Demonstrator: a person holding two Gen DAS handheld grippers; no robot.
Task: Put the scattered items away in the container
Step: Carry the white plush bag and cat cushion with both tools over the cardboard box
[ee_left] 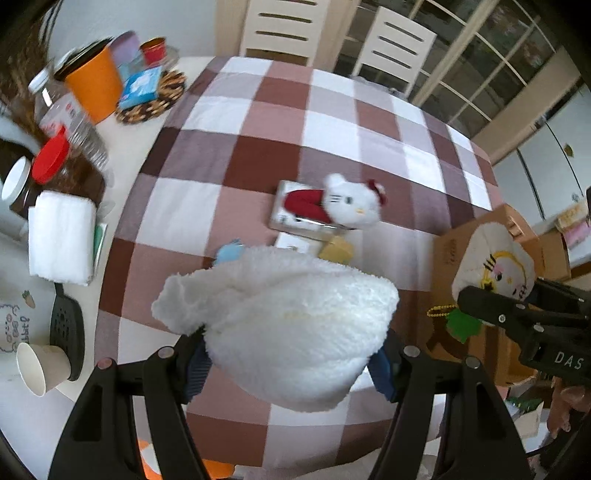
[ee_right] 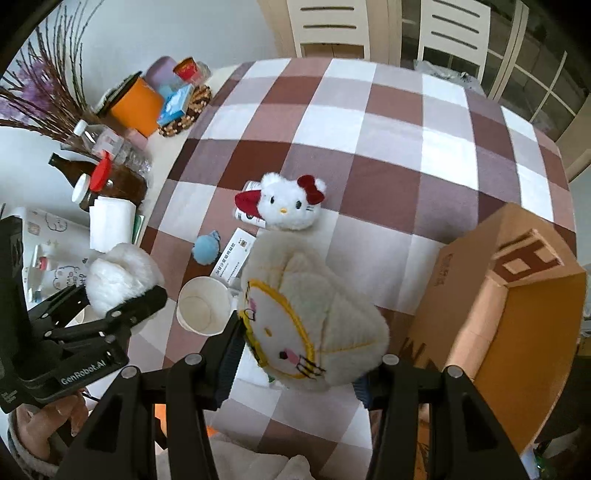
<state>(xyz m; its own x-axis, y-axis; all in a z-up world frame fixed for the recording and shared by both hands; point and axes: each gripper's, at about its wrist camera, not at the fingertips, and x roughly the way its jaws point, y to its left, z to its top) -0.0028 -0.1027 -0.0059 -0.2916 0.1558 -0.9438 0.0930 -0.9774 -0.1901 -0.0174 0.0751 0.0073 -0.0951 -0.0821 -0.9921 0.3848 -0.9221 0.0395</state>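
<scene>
My left gripper [ee_left: 291, 369] is shut on a white fluffy plush [ee_left: 280, 321], held above the checked tablecloth [ee_left: 266, 122]. The right gripper [ee_right: 299, 365] is shut on a cream plush [ee_right: 314, 321] with a yellow embroidered cat face, also lifted off the table. An open cardboard box [ee_right: 517, 314] stands at the table's right edge, beside the right gripper. On the cloth lie a white cat plush with a red bow [ee_right: 288, 203] resting on a small box, a blue fluffy ball [ee_right: 207, 249], a white card [ee_right: 232, 258] and a paper cup [ee_right: 203, 310]. The left gripper [ee_right: 125, 306] shows at the left.
At the table's left side stand an orange cup [ee_left: 96, 85], plastic bottles [ee_left: 70, 122], a jar with a red lid [ee_left: 50, 158], a folded white towel [ee_left: 61, 240] and a woven mat [ee_left: 155, 99]. Two white chairs [ee_left: 280, 26] stand behind the table.
</scene>
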